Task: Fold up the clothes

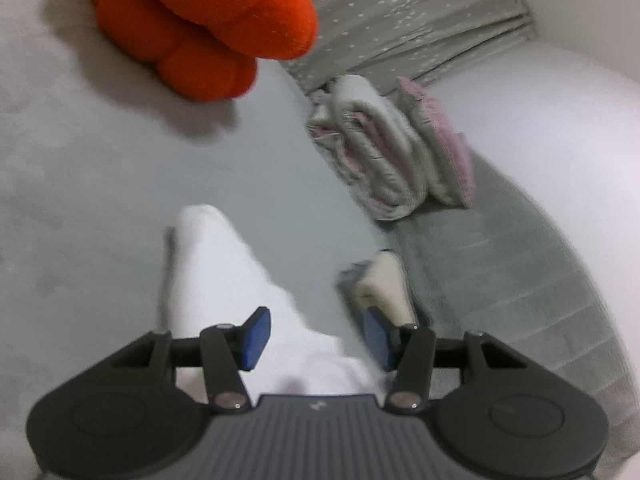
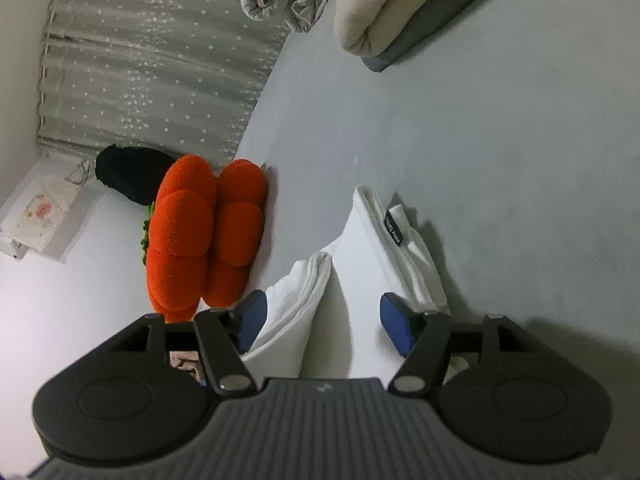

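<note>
On the grey bed sheet (image 2: 500, 128) lies the white garment (image 2: 360, 264), folded narrow, running between both pairs of my fingers; left gripper (image 1: 316, 340) and right gripper (image 2: 322, 324) stand apart, gripping nothing. Folding looks nearly done; next, I'd judge, pinch and double it.

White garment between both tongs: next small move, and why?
Probably draw both tongs straight back off the white garment. It already lies folded on the bed, its layered edges stacked, and both the left tongs and the right tongs stand open around it with the pads clear of the cloth. Lifting out cleanly should keep the fold from being dragged open.
</note>
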The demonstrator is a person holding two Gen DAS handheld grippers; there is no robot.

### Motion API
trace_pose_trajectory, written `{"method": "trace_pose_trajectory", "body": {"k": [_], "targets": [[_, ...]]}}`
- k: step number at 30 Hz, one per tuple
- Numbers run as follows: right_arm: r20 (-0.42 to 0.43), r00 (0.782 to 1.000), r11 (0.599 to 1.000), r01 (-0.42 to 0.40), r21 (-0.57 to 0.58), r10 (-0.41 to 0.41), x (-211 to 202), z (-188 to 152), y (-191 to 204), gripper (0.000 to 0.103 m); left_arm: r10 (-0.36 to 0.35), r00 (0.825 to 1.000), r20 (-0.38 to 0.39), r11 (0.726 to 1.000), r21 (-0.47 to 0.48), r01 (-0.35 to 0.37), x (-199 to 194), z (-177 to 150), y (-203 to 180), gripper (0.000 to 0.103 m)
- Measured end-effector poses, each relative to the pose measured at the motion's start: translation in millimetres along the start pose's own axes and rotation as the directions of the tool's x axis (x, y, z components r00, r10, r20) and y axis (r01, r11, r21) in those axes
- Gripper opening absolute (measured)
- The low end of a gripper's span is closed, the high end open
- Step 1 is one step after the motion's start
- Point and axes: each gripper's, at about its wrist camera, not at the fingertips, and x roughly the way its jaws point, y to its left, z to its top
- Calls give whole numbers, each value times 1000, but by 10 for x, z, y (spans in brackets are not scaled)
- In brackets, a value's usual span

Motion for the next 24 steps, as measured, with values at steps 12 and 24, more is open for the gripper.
{"method": "trace_pose_trajectory", "body": {"k": [12, 24], "targets": [[-14, 999, 997, -48, 53, 49, -6, 4, 1, 68, 116, 993, -29, 987, 114, -112, 58, -47, 41, 47], [-44, 999, 996, -18, -83, 14, 347, -126, 364, 68, 96, 991, -91, 984, 160, -81, 137, -206, 44, 47]]}}
